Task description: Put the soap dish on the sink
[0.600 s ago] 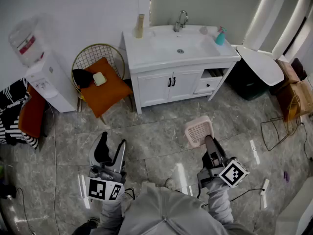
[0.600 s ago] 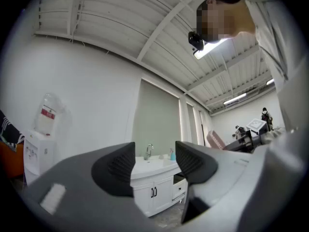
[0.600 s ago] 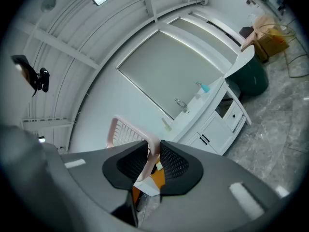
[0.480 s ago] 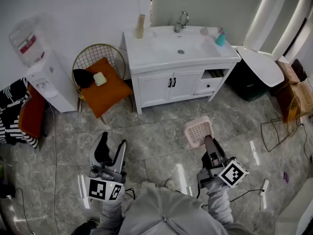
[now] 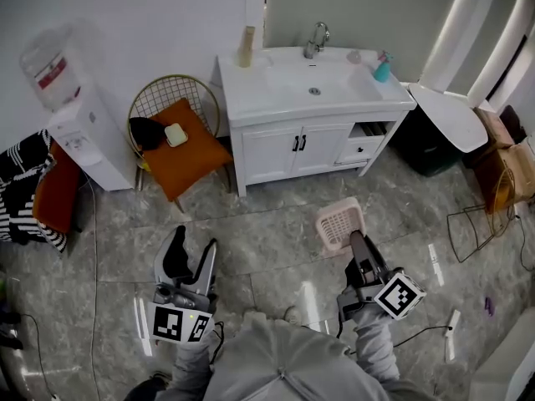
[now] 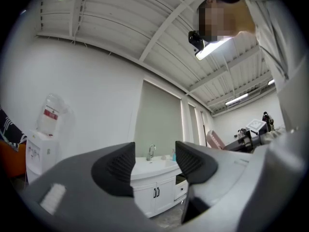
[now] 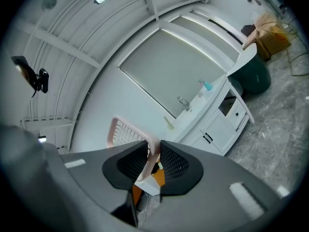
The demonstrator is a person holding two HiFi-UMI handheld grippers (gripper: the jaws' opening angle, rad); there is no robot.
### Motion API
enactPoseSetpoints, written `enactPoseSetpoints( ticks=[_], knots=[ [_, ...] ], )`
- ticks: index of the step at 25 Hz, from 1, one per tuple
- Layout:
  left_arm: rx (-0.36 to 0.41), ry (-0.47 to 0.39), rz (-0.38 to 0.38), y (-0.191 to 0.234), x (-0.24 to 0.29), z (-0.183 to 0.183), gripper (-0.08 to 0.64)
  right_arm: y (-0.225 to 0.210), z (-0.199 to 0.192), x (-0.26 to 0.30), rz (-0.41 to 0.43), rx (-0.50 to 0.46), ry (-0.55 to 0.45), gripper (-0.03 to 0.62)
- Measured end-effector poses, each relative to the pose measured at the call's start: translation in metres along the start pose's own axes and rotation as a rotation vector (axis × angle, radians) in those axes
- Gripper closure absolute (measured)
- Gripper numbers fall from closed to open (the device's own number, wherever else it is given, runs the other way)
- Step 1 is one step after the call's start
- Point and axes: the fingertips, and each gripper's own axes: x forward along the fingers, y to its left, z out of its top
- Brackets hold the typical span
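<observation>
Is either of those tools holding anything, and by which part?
The right gripper pinches the pink soap dish by its rim. The left gripper is open and empty.

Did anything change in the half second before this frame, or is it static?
Almost nothing. In the head view the sink and the room drift slightly right, which looks like a small camera shift rather than things moving. The right hand-held gripper stays shut on the pink soap dish, the left hand-held gripper stays open and empty, and both keep their places.
</observation>
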Motion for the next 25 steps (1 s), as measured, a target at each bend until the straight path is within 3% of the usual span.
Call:
enactPoseSetpoints(
  ticks=[6, 13, 25],
  knots=[
    [-0.015, -0.006, 0.005, 0.021, -0.006, -0.002, 0.276, 0.021, -0.009, 0.02, 0.036, -0.006, -0.004, 0.511],
    [-0.015, 0.002, -0.005, 0.059, -0.009, -0.009, 0.276, 0.034, -0.022, 0.044, 0.041, 0.05, -0.048, 0.511],
    [-0.016, 0.023, -0.027, 0.085, 0.048, -0.028, 0.276, 0.011, -0.002, 0.099, 0.017, 0.06, -0.065, 0.511]
  ],
)
